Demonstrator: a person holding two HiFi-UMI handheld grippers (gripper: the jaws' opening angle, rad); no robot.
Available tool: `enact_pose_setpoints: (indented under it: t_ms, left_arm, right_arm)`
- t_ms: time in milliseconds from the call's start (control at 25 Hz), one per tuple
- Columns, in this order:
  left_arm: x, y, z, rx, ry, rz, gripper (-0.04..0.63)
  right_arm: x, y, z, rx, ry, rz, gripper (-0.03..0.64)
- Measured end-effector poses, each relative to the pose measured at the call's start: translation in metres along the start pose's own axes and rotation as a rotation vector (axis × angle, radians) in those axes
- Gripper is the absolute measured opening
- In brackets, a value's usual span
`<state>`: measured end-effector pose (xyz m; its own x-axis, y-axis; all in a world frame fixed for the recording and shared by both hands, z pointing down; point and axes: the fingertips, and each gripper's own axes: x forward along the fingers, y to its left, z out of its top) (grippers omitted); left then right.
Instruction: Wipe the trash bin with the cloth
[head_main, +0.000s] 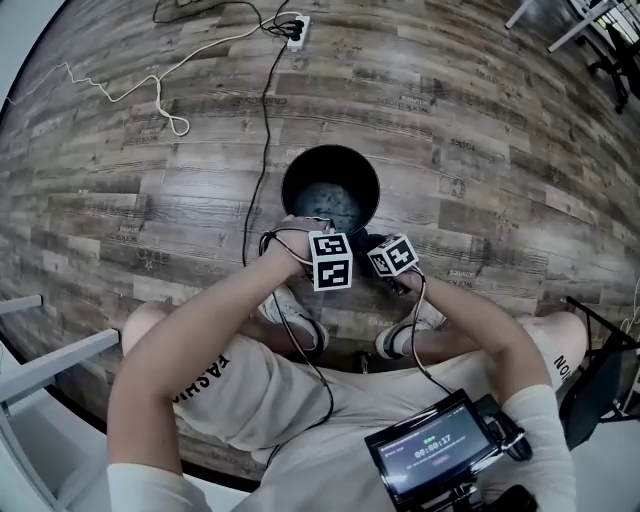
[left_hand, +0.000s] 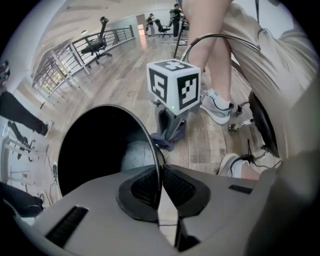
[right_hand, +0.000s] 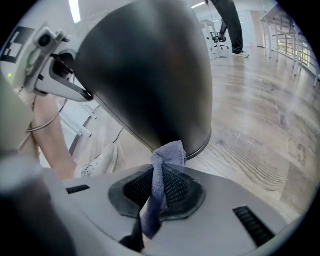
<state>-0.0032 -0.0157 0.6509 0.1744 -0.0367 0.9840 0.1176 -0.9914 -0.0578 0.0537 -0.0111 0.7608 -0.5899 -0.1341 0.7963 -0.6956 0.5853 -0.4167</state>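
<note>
bin (right_hand: 150, 75): likely light, stiff; left hand-held gripper (left_hand: 160, 187) clamps rim | cloth (right_hand: 167, 152): soft, limp; right hand-held gripper (right_hand: 161, 187) pinches it

Wood-plank floor (head_main: 480, 150) with a white power strip (head_main: 297, 30) at top; a black cable (head_main: 266, 130) and a looped white cord (head_main: 150, 85) run from it. Lower right, a small lit screen (head_main: 430, 455). Background: office chair (left_hand: 95, 47), railing (left_hand: 60, 70).

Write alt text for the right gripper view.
The right gripper has its jaws shut on a blue-grey cloth, whose tip meets the outer wall of a black bin, low down. At upper left the left gripper holds the bin's rim; wood floor lies behind.
</note>
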Motion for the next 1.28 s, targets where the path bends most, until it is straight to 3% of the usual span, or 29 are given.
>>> enact_pose_setpoints:
  t_ms: [240,360,440,560,680,800,960,1080,1280]
  left_arm:
    - [0.0,0.005,0.013,-0.199,-0.017,-0.026,0.034]
    - [-0.004,0.007,0.02,-0.218,-0.065,-0.017,0.034]
    - [-0.009,0.006,0.025,-0.191,-0.113,-0.022,0.042]
    - [-0.017,0.001,0.029,-0.107,-0.151,-0.042,0.119]
    - [-0.018,-0.007,0.021,-0.02,-0.115,-0.066,0.17]
    - [-0.014,-0.009,0.001,0.068,-0.028,-0.041,0.181]
    - [-0.009,-0.005,-0.02,0.132,0.053,0.004,0.171]
    - [-0.006,-0.001,-0.023,0.169,0.042,0.048,0.046]
    - [-0.006,-0.002,-0.02,0.154,0.033,0.033,0.038]
  right_arm:
    - [-0.057,0.012,0.012,0.002,-0.037,0.0,0.034]
    - [-0.083,0.021,0.022,0.064,-0.073,0.012,0.034]
    - [-0.101,0.029,0.032,0.088,-0.102,0.023,0.034]
    - [-0.123,0.042,0.048,0.115,-0.154,0.038,0.034]
    - [-0.136,0.05,0.062,0.166,-0.192,0.035,0.034]
    - [-0.144,0.062,0.076,0.206,-0.212,0.041,0.034]
    - [-0.153,0.081,0.09,0.207,-0.239,0.07,0.034]
    - [-0.15,0.088,0.092,0.203,-0.238,0.078,0.034]
    - [-0.133,0.087,0.088,0.181,-0.213,0.063,0.034]
